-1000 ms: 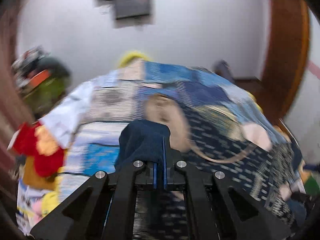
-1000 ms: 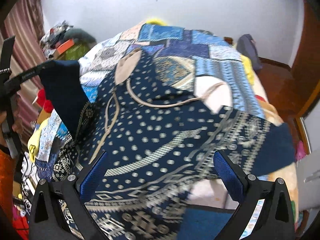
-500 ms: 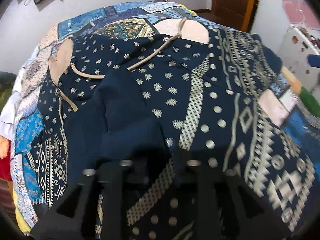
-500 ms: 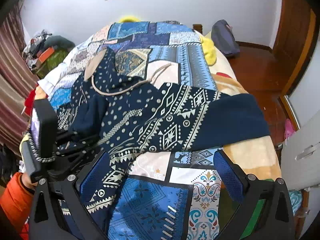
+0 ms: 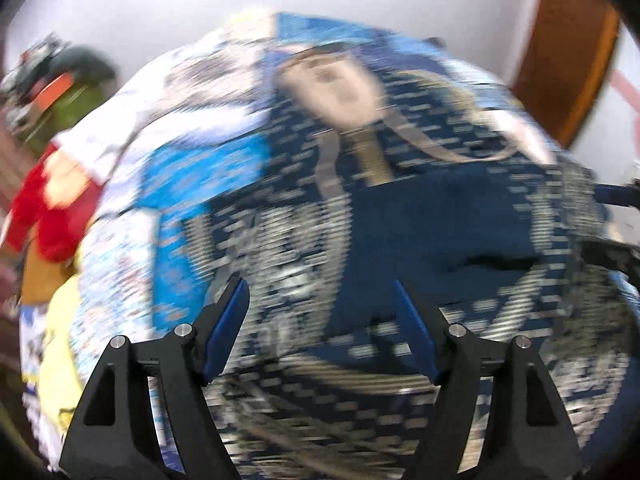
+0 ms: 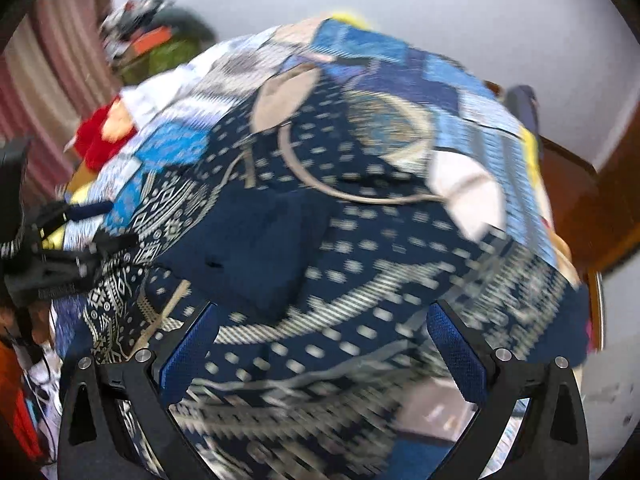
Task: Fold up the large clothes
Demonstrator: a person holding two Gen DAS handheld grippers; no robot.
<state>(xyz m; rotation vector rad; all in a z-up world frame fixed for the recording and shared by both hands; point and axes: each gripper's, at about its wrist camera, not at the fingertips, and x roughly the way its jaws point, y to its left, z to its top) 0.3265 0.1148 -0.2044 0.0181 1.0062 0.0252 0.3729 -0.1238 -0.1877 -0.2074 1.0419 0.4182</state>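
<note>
A: Where is the garment (image 6: 360,264) right now?

B: It is spread across the bed (image 6: 492,136), on top of the patchwork quilt (image 5: 192,168). It's a navy hooded top with pale dots and geometric bands. The hood (image 6: 280,100), with its tan lining showing, lies toward twelve o'clock in the right wrist view, and one plain navy sleeve (image 6: 256,248) is folded in over the body near the centre.

A: And the fingers?

B: The left gripper (image 5: 320,312) has its fingers opening and nothing is pinched between them; cloth lies beneath, but the blue pads (image 5: 224,328) do not press on it. The right gripper (image 6: 320,344) stands wide apart and empty too, hovering over the lower body of the top.

A: How do you expect it to handle?

B: Soft and limp, I'd judge, probably a knit with some weight. It will drape and sag from any single pinch, and it should drag on the quilt rather than slide. Not fragile. The cream drawstring (image 6: 352,196) trailing from the hood toward three o'clock could snag.

A: So where to grip?

B: At edges with doubled cloth: the hem corners, the shoulder seam or a cuff. The other sleeve (image 6: 560,320), out at four o'clock, looks like the next part to bring inward. Taking it near the cuff would carry the whole length over; both views are blurred, so I cannot tell exactly where the cuff ends.
</note>
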